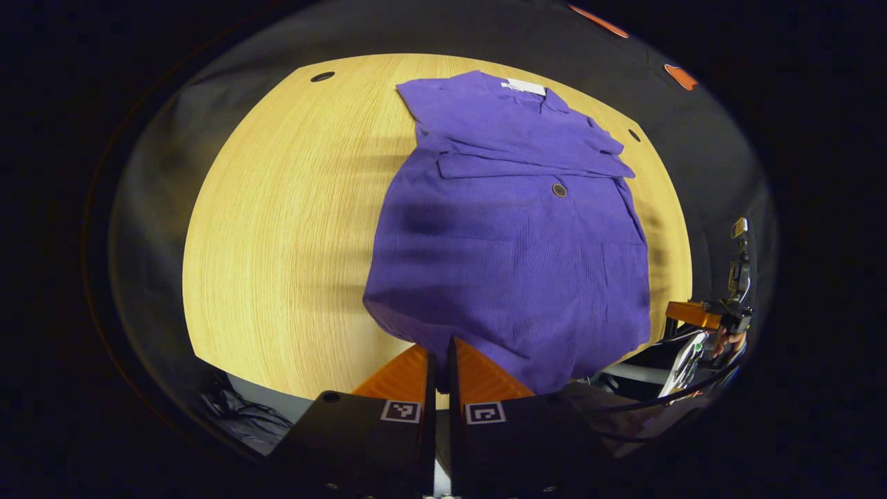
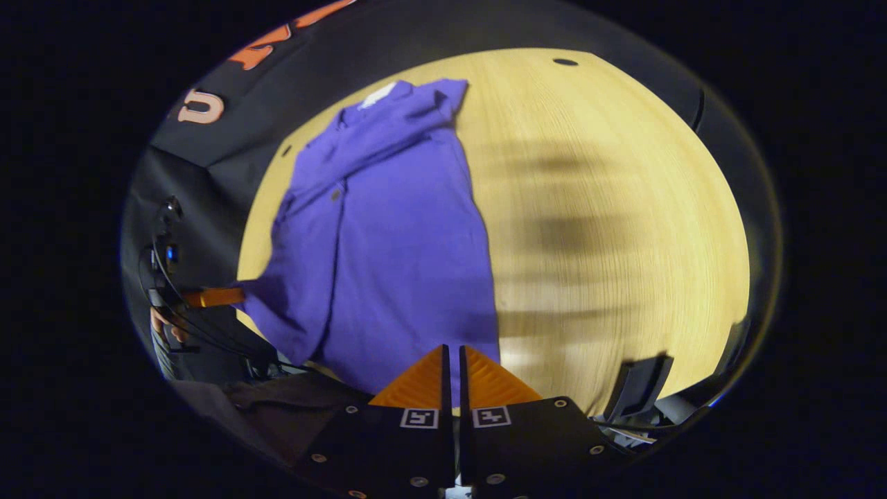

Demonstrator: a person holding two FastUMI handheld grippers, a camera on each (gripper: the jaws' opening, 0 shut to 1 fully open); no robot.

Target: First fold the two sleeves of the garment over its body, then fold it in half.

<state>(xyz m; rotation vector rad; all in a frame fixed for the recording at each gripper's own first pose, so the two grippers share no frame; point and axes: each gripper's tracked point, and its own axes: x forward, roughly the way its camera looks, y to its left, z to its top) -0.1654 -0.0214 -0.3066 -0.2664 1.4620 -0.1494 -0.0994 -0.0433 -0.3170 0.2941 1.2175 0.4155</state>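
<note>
A purple shirt [image 1: 506, 249] lies on the wooden table [image 1: 277, 229], its collar and white label [image 1: 527, 86] at the far end. Both sleeves [image 1: 527, 166] are folded across the chest. My left gripper [image 1: 441, 343] is shut on one corner of the near hem, which is lifted off the table edge. In the right gripper view, my right gripper [image 2: 452, 353] is shut on the other hem corner of the shirt [image 2: 395, 249]. Each view also catches the opposite gripper pinching its corner: the right gripper [image 1: 672, 310] and the left gripper [image 2: 235, 294].
Small round holes [image 1: 322, 76] [image 1: 634, 135] mark the table's far corners. Bare wood [image 2: 610, 229] stretches beside the shirt. A hand with cables [image 1: 727, 339] sits past the near table edge, and a dark object [image 2: 641, 388] stands below that edge.
</note>
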